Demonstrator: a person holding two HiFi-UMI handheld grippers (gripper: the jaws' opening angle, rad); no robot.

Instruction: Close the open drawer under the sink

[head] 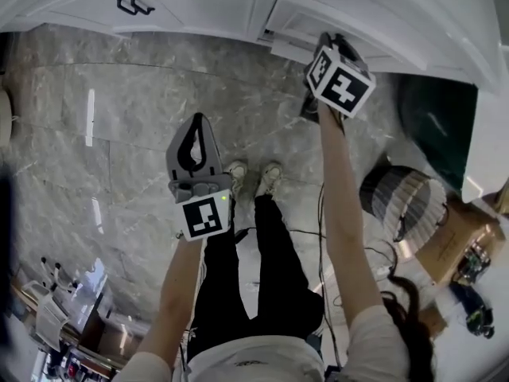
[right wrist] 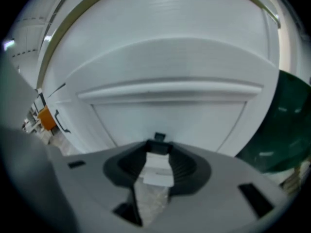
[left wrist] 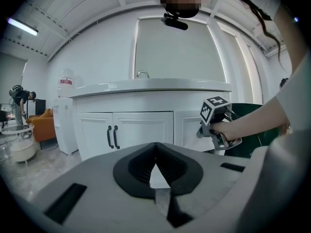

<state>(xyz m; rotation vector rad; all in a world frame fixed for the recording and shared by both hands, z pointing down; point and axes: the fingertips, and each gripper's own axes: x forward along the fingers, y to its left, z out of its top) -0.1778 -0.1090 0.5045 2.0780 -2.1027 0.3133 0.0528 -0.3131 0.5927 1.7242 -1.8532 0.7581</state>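
Marble floor [head: 119,134], white panelled drawer [right wrist: 170,115] slightly open, right tongs [right wrist: 158,145] close

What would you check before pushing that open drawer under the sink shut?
1. Drawer stands out from the cabinet: ok.
2. Right hand-held gripper faces the drawer front: ok.
3. Its jaws apart, nothing between them: ok.
4. That gripper touching the drawer front: cannot tell.
5. Left hand-held gripper held away from the drawer, jaws together: ok.
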